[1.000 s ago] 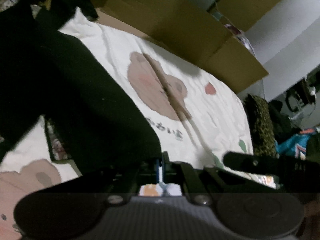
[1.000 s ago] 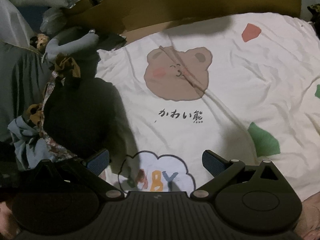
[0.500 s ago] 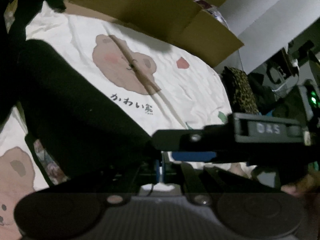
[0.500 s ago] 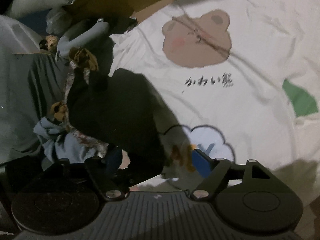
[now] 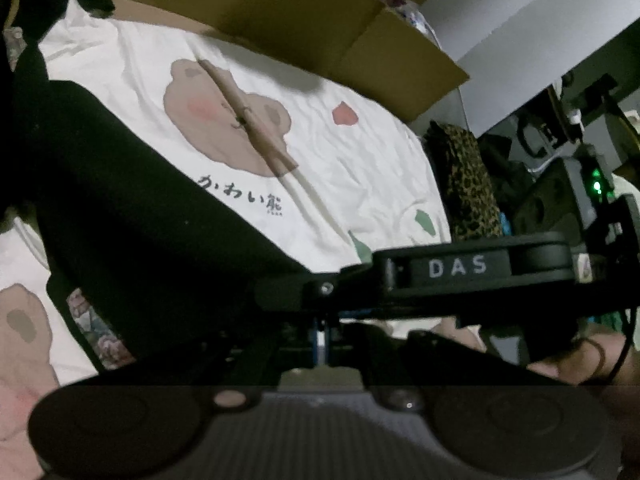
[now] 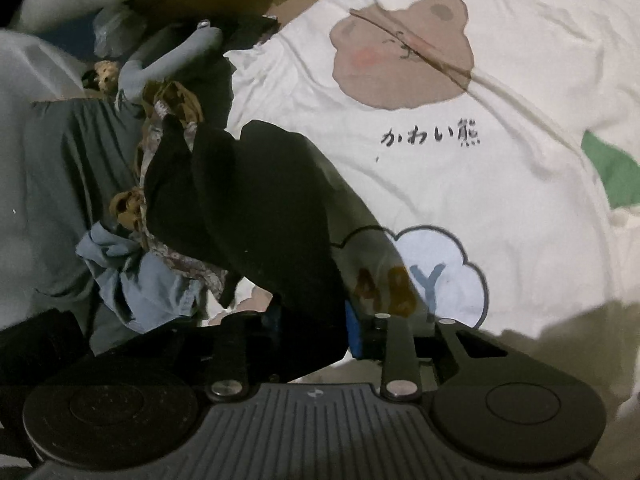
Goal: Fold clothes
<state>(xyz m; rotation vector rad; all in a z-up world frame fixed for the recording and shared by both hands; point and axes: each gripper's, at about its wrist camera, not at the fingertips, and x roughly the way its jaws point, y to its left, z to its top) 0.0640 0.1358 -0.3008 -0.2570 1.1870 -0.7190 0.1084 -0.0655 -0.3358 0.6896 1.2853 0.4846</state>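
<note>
Black garment (image 6: 256,216): held lifted over a cream bedsheet (image 6: 480,200) printed with a brown bear (image 6: 404,52), Japanese lettering and a blue cloud (image 6: 436,276), its lower edge pinched by both grippers. Left gripper (image 5: 320,336): fingers closed tight on the dark cloth, seen in the left wrist view just beneath the right gripper (image 6: 316,328), whose fingers are narrowed onto a thick fold of the same garment. Adjacent items: heaped clothes (image 6: 120,184) to the left, a cardboard box (image 5: 304,16) behind the sheet.
</note>
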